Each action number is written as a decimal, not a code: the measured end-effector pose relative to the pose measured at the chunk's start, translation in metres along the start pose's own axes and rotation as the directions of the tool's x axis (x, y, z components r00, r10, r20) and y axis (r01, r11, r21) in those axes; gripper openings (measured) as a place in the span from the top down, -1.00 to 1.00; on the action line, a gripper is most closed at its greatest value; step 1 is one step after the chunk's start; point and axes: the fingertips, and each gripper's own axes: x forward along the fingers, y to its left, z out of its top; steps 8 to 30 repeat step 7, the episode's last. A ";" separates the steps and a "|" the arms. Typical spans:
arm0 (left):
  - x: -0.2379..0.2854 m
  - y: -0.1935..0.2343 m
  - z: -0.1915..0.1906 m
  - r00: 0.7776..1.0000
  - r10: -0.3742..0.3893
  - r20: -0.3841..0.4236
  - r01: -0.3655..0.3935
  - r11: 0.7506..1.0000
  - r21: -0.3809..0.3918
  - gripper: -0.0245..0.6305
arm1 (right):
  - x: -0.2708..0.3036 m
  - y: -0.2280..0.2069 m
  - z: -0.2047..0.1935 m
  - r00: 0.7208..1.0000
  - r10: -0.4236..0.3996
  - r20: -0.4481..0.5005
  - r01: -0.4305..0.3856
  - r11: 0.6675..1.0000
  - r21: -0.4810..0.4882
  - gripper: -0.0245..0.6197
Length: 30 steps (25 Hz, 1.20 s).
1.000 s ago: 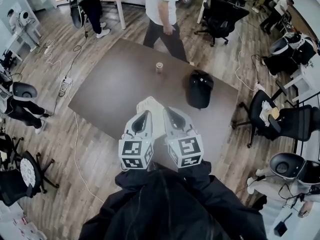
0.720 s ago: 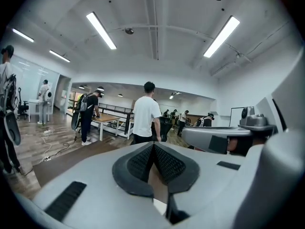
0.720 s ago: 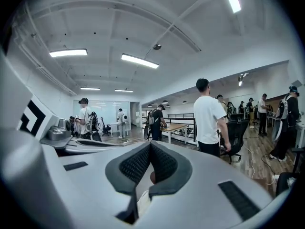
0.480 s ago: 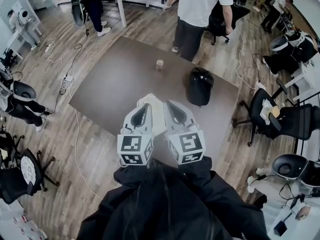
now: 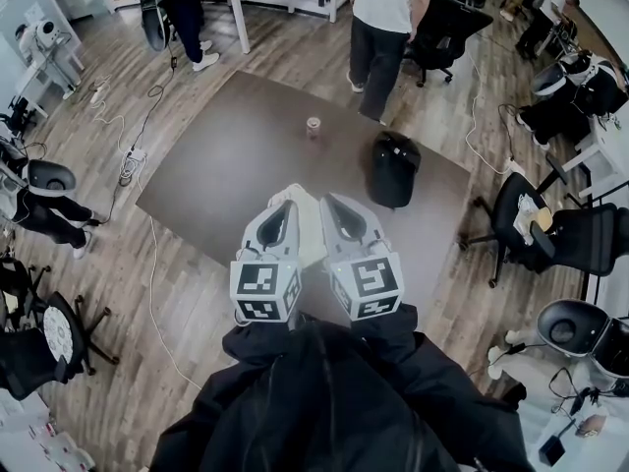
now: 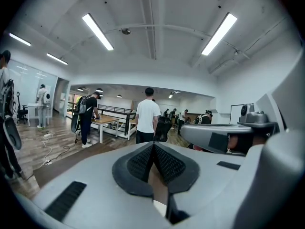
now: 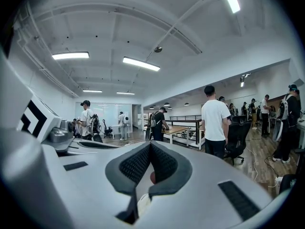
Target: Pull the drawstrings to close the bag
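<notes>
A pale cloth bag (image 5: pixel 307 232) lies on the dark brown table (image 5: pixel 226 165) near its front edge, largely covered by both grippers in the head view. Its drawstrings cannot be made out. My left gripper (image 5: pixel 279 206) and right gripper (image 5: pixel 332 203) hang side by side above the bag, tips pointing away from me. In the left gripper view my left gripper (image 6: pixel 153 144) has its ribbed pads pressed together with nothing between them. My right gripper (image 7: pixel 150 145) is likewise shut and empty in the right gripper view. Both look level across the room, not at the bag.
A black backpack (image 5: pixel 393 170) stands on the table's right part and a small cup (image 5: pixel 314 126) sits near the far edge. A person in a white shirt (image 5: pixel 385 18) walks beyond the table. Office chairs (image 5: pixel 526 229) and floor cables (image 5: pixel 123 165) surround it.
The person in the white shirt has walked from the table's far edge to the right and away. Both grippers stay shut and have barely shifted.
</notes>
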 end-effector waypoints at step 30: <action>0.004 -0.002 -0.001 1.000 0.000 -0.004 0.000 1.000 0.003 0.83 | 0.001 -0.004 -0.001 1.000 0.004 0.001 -0.004 1.000 -0.004 0.86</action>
